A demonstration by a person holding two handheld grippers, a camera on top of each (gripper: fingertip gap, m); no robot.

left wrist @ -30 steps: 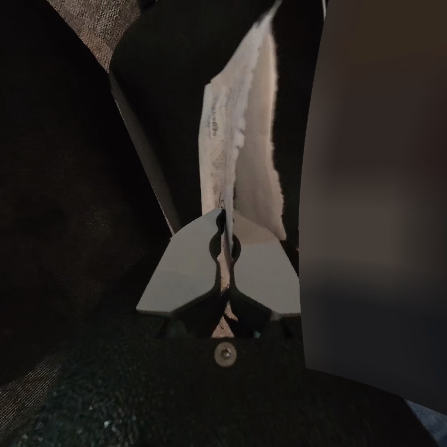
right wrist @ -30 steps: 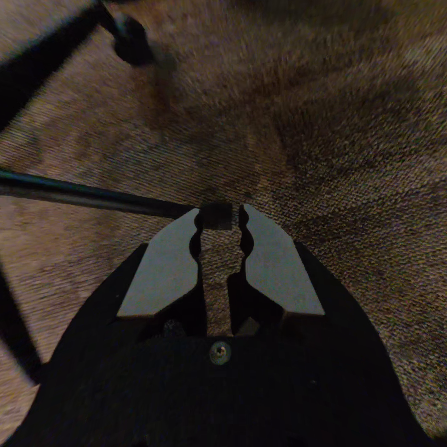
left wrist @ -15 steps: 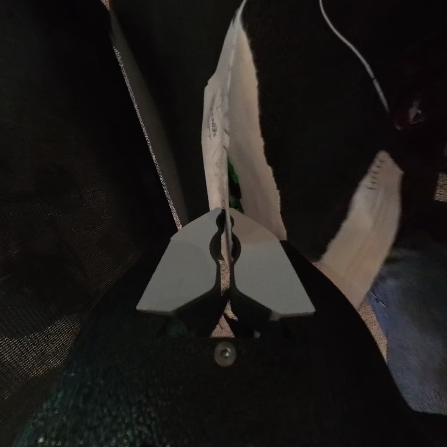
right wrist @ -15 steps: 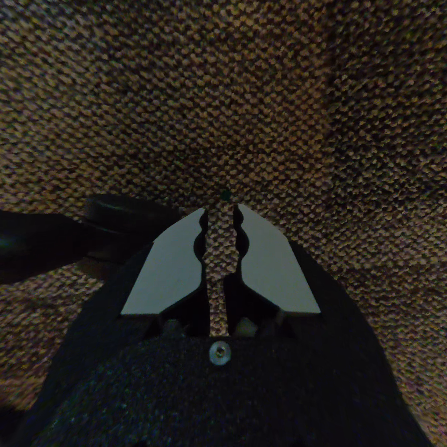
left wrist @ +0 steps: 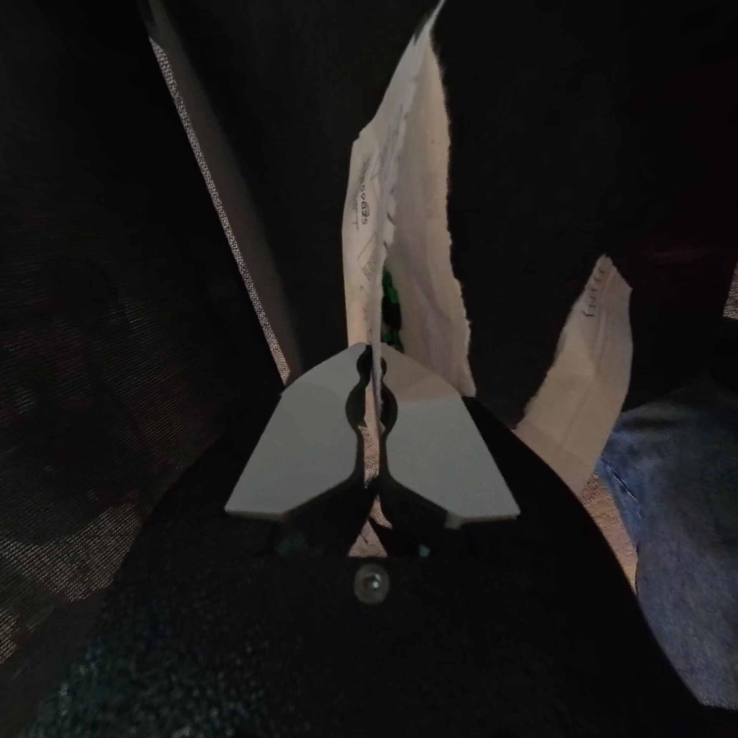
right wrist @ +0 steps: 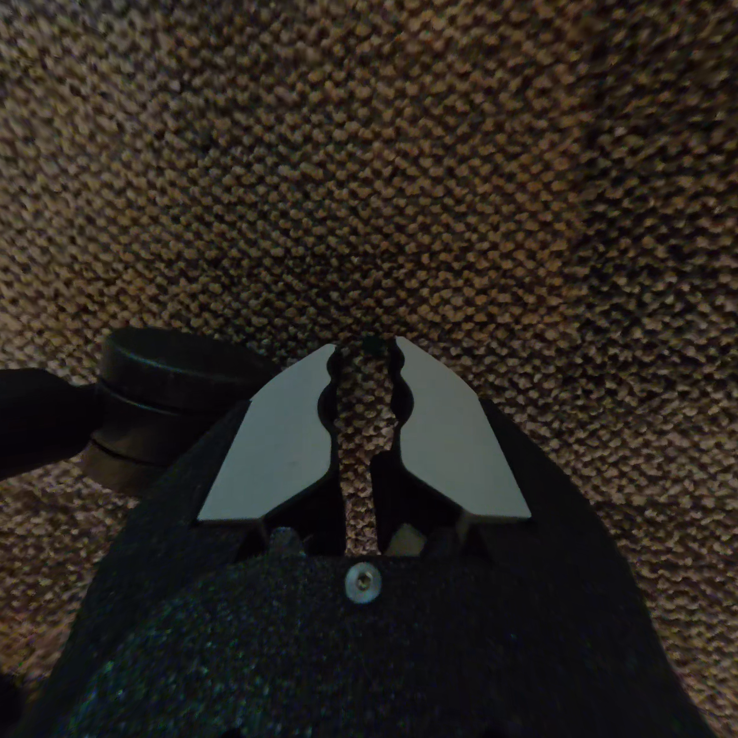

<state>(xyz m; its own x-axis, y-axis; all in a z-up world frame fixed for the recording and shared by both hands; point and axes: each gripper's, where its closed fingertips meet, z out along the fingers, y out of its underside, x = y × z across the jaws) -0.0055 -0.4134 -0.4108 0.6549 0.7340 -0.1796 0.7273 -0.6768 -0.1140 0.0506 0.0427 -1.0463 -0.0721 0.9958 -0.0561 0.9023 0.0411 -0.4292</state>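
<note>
We find printing on the torn white paper (left wrist: 419, 239) that stands edge-on, pinched between the closed fingers of the left gripper (left wrist: 373, 355): lines of small dark characters and a little boxed diagram run down its left face, too blurred and steeply angled for us to make out, with green marks (left wrist: 389, 307) on the inner side. A second paper piece (left wrist: 587, 359) to the right bears a short row of dark marks near its top edge, also unreadable. On the carpet (right wrist: 359, 159) in the right wrist view we see no writing.
</note>
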